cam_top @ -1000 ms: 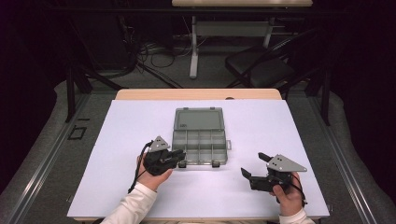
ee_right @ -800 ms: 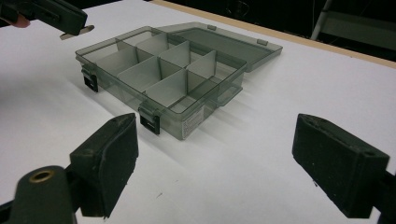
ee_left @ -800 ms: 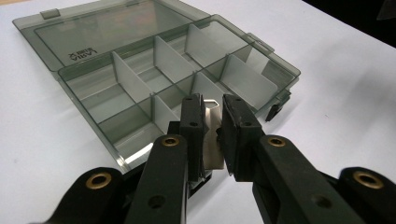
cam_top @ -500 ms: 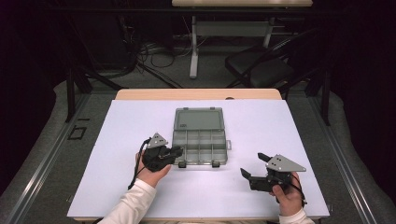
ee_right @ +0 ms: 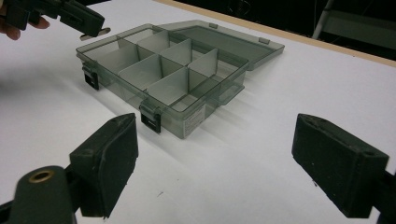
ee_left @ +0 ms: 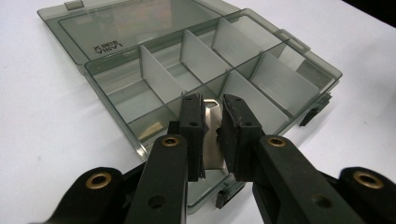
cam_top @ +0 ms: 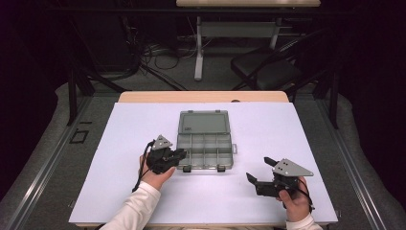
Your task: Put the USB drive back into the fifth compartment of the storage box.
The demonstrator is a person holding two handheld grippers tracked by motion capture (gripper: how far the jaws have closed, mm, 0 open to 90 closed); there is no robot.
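Left gripper [ee_left: 212,128] has its jaws clamped on a thin metal plate [ee_left: 214,140], held edge-up between the pads — tips just over the near-left corner cell of the compartment box [cam_top: 205,149]. Box is smoky clear plastic with white dividers; its lid [cam_top: 204,122] lies flat open beyond the fingertips. Right gripper [cam_top: 258,172] holds its jaws wide apart, nothing between them — well apart from the box, hovering over the white table [cam_top: 287,129], tips pointed toward the box's latched front.
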